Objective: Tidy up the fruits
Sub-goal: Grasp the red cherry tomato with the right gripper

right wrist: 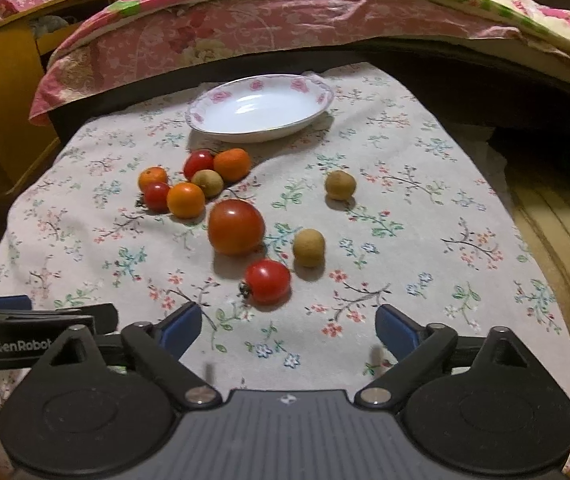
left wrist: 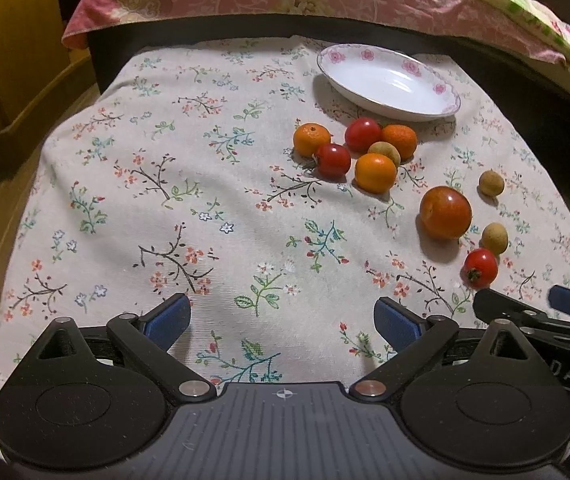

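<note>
Just ahead of the right gripper (right wrist: 288, 328), whose blue-padded jaws stand wide apart with nothing between them, a small red tomato (right wrist: 267, 281) lies on a floral tablecloth (right wrist: 405, 240). It sits near the left jaw's tip, not touching it. Beyond it rests a larger orange-red tomato (right wrist: 236, 227), and just to the right of both, a tan round fruit (right wrist: 309, 247). A second tan fruit (right wrist: 340, 185) lies farther back to the right, well apart from the rest. Farther back to the left, a cluster of six small fruits (right wrist: 195, 182), orange, red and tan, sits bunched together. Behind the cluster is a white oval dish (right wrist: 317, 92) with pink flowers on its rim, holding nothing. No object stands between the jaws and the nearest tomato.

The left gripper (left wrist: 282, 318) hangs over bare cloth to the left, jaws also apart and holding nothing, with all the fruit lying ahead and to its right. A bed with a pink patterned quilt (right wrist: 245, 28) runs behind the cloth.
</note>
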### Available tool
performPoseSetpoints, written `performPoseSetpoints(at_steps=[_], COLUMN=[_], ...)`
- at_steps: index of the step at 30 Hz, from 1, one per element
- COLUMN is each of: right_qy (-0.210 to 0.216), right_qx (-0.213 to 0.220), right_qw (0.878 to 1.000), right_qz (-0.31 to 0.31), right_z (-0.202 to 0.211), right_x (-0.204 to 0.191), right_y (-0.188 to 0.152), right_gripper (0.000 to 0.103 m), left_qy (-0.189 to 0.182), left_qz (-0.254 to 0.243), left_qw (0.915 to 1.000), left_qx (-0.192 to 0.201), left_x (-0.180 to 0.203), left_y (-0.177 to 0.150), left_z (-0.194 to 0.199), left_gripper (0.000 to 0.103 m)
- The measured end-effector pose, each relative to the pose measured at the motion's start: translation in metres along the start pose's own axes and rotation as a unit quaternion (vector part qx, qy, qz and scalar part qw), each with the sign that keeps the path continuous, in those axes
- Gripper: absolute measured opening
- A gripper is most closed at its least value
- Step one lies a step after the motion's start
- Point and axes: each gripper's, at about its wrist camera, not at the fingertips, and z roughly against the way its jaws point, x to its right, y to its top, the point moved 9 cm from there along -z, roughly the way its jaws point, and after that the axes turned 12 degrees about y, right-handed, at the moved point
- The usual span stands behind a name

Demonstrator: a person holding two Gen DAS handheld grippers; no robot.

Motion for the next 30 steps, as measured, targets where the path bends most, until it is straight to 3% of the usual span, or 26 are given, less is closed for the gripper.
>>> performPoseSetpoints(at_steps=[5, 17, 23, 30], right_qy=[0.022, 0.041, 0.051, 0.081], right_qx=[-0.015, -0.037, -0.042, -0.026], right_qw=[1.000, 0.998, 0.997, 0.996], right_qz=[0.002, 0.018, 0.033, 0.000], right_z=[-0.010, -0.036, -0.041, -0.018], right_x=[-0.004, -0.007, -0.009, -0.003], right_y=[0.002, 0.011, 0.016, 0.028], right_gripper=[0.064, 0.029, 0.028, 0.028], left_qy=[0.004, 0.016, 0.017, 0.003], left_qz=[-0.009, -0.037, -0.048, -0.080], left_qw=[0.9999, 0.9989, 0.9983, 0.9956], left_qx=[0.006, 0.025, 0.030, 0.049], left_x=[0.002, 0.008, 0.012, 0.029], left_y=[0.002, 0.007, 0.010, 0.018], left_z=[0.000, -0.008, -0.012, -0.008], left_gripper=[0.100, 0.100, 0.097, 0.088])
